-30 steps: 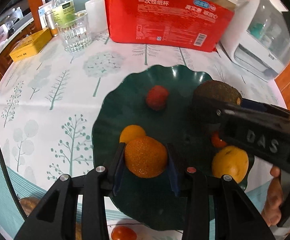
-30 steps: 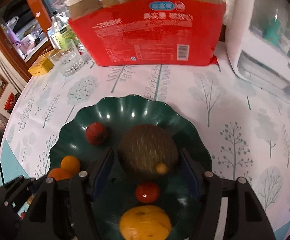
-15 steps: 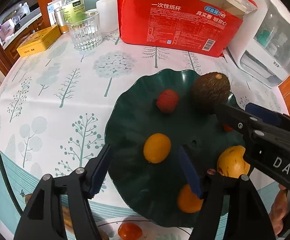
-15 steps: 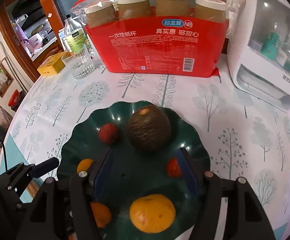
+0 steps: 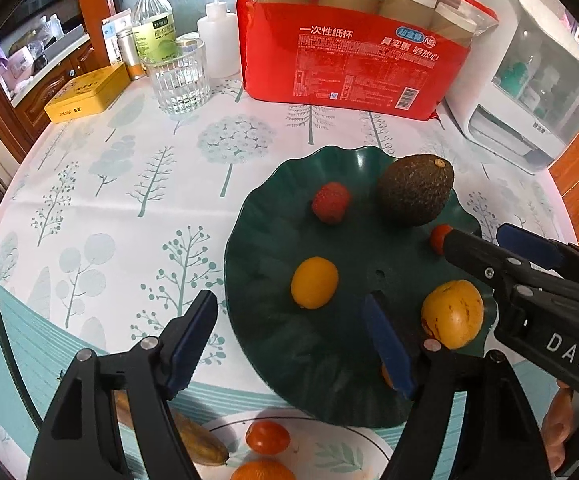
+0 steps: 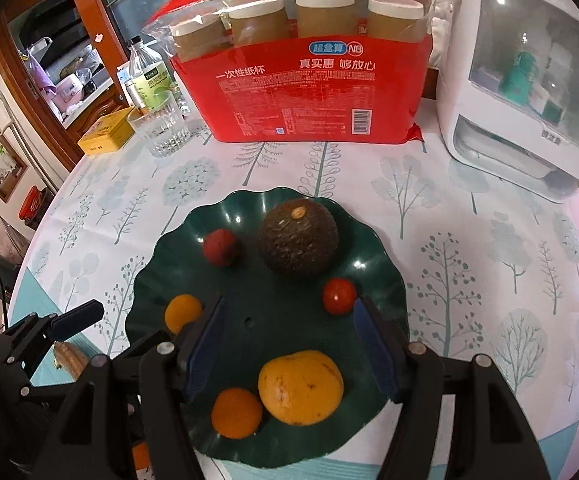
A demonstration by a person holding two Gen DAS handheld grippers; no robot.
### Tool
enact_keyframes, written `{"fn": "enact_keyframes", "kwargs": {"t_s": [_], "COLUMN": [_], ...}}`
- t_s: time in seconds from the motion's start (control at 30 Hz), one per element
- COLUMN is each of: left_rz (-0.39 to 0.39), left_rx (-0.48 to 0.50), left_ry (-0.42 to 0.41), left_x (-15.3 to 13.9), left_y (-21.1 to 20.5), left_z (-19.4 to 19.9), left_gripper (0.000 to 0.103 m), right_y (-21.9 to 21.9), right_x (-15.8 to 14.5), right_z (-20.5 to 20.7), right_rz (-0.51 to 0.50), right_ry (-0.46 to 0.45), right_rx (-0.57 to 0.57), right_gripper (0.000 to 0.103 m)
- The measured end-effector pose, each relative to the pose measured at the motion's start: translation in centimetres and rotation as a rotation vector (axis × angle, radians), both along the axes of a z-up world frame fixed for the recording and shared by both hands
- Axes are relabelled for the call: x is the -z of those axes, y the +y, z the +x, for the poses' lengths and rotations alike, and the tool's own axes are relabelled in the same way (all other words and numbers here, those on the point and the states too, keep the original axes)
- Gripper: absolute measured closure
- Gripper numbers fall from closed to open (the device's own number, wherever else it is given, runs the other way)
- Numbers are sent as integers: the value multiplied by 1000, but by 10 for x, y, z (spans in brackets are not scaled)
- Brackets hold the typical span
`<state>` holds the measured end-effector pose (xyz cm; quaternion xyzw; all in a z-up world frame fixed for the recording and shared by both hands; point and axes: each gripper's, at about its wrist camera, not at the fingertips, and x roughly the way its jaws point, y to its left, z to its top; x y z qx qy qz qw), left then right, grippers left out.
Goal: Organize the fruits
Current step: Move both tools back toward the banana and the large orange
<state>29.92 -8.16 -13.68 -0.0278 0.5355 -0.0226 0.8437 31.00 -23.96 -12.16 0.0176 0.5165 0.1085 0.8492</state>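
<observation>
**Orange dropped on the green plate; both grippers free**

A second ago the left gripper (image 5: pixel 289 344) was clamped on an orange; its jaws have just been opening, nothing sits between them now, and the orange (image 6: pixel 236 413) lies on the green plate (image 6: pixel 385 280) near the front rim. The right gripper (image 6: pixel 285 346) has let go of the avocado (image 6: pixel 298 240), which rests on the far side of the plate clear of the pads. Both cameras now see more of the table than before, as if each hand had pulled back and up.

The left jaws stand wide, one finger over the tablecloth (image 5: pixel 121 184), the other over the plate. The right jaws are equally wide and empty, hanging above the middle of the plate. Around them lie a large yellow fruit (image 6: pixel 300 387) just beside the orange, a cherry tomato (image 6: pixel 339 296) near the right pad, a small yellow-orange fruit (image 6: pixel 182 313) by the left pad, and a red berry (image 6: pixel 220 247) next to the avocado.

The placing step looks finished. More fruit waits on a white plate (image 5: pixel 365 444) at the near edge of the left view: a tomato (image 5: pixel 267 436) and another orange (image 5: pixel 263 472), with a brownish piece (image 5: pixel 205 446) beside them that cannot be identified.

The next move probably calls for the left gripper to swing back over the white plate, straddle one round fruit without nudging its neighbour, and close gently, since these roll easily.
</observation>
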Motion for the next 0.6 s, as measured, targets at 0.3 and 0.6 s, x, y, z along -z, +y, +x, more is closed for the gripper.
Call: {"fn": "enact_keyframes", "kwargs": {"t_s": [0.3, 0.6], "left_rz": [3, 13], "left_rx": [-5, -2], "left_ry": [-37, -77], "left_x": [-25, -53], "left_y": [8, 18], "left_z": [-22, -48], "left_gripper": [28, 25], "right_y": [0, 1], "right_x": [-16, -42], "right_z": [-22, -51], "right_rz": [20, 52], "right_ry": [-9, -44], "right_rx": [1, -10], "right_gripper": [37, 37]}}
